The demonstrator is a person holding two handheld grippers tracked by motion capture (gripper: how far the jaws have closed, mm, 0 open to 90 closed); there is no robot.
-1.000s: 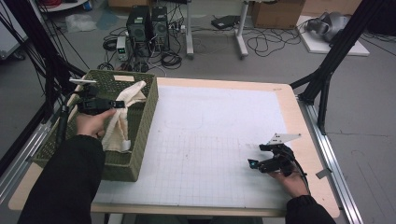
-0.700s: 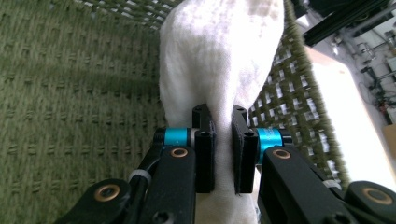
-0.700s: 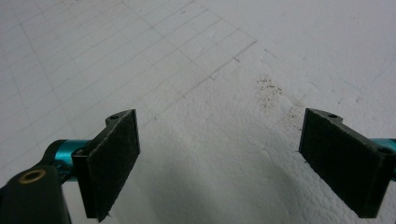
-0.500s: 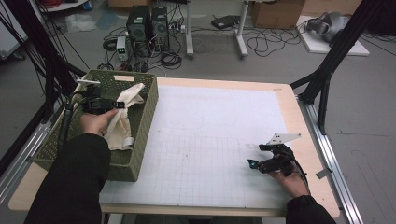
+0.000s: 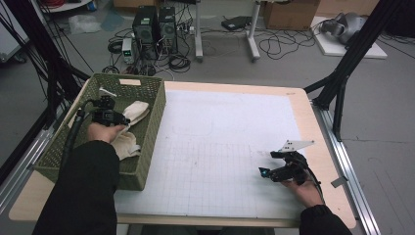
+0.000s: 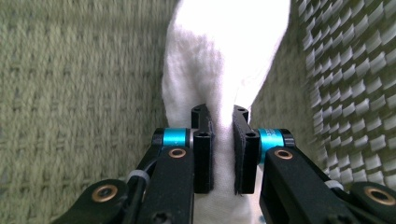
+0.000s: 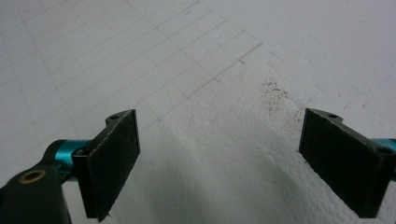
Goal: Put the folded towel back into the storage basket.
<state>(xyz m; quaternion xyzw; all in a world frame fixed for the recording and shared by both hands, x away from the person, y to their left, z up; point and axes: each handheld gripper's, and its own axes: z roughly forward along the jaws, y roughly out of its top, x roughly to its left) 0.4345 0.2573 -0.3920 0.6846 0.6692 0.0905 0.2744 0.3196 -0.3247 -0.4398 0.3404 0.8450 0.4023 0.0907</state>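
One cream cloth (image 6: pixel 219 70) has sunk deeper into the basket (image 5: pixel 147 142).

A lab: computer towers (image 5: pixel 155 25) and tangled cables (image 5: pixel 274 46) on bare floor, black rig frame (image 5: pixel 364 46).

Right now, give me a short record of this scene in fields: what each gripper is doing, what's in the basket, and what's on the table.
left gripper: inside the basket, jaws closed on the white cloth
right gripper: jaws wide open, nothing between them, low over the white gridded mat
white cloth: lies in the basket, partly against its right wall
basket: green woven, at the table's left edge
white gridded mat: covers most of the table top
table: light wooden rim around the mat
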